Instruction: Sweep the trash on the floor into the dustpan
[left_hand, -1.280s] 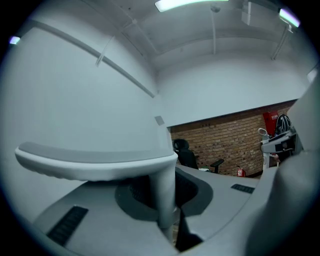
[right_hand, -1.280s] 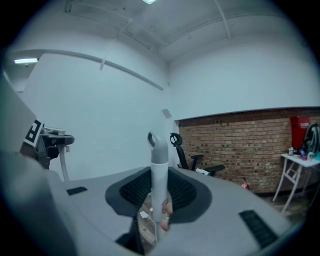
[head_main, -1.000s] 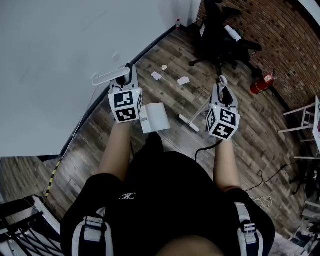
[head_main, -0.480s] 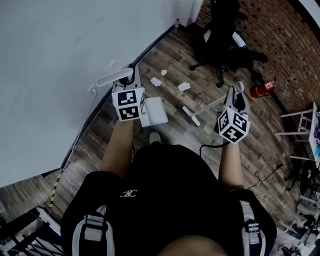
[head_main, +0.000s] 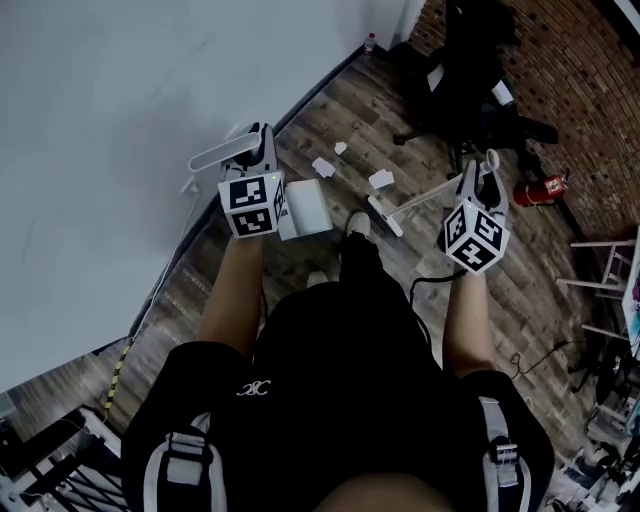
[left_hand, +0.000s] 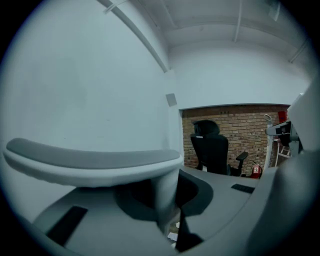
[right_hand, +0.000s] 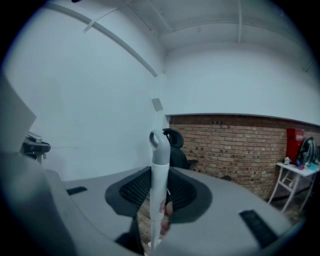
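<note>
At the far left a white wall (head_main: 100, 150) runs down to the wooden floor (head_main: 200, 290). Close beside that wall the left gripper (head_main: 261, 158) is held above the boards. Its fingers (left_hand: 95, 225) are closed on the upright stem of the dustpan handle (left_hand: 165, 200), and the handle's flat crossbar lies across the top of them in the left gripper view. The white dustpan (head_main: 305, 208) sits just to the right of that gripper in the head view, low down by the floor; whether it actually rests on the boards cannot be told. Beyond it, farther from the person, the trash lies loose on the floor as three pale paper scraps (head_main: 323, 166), well apart from the pan. One is small and near the wall and two are larger, the right-hand one just past the broom head (head_main: 385, 214). A shoe (head_main: 358, 222) shows between the dustpan and the broom head, just beside the latter. From the head the broom (head_main: 430, 197) slants up and to the right to the right gripper (head_main: 482, 185). That gripper's fingers (right_hand: 240, 210) are shut around the pale shaft — the shaft stands straight up between them, with its hanging loop above, in the right gripper view. Farther back on the right stands a black office chair (head_main: 470, 90). A red fire extinguisher (head_main: 540, 188) lies at the foot of the brick wall (head_main: 580, 80).
</note>
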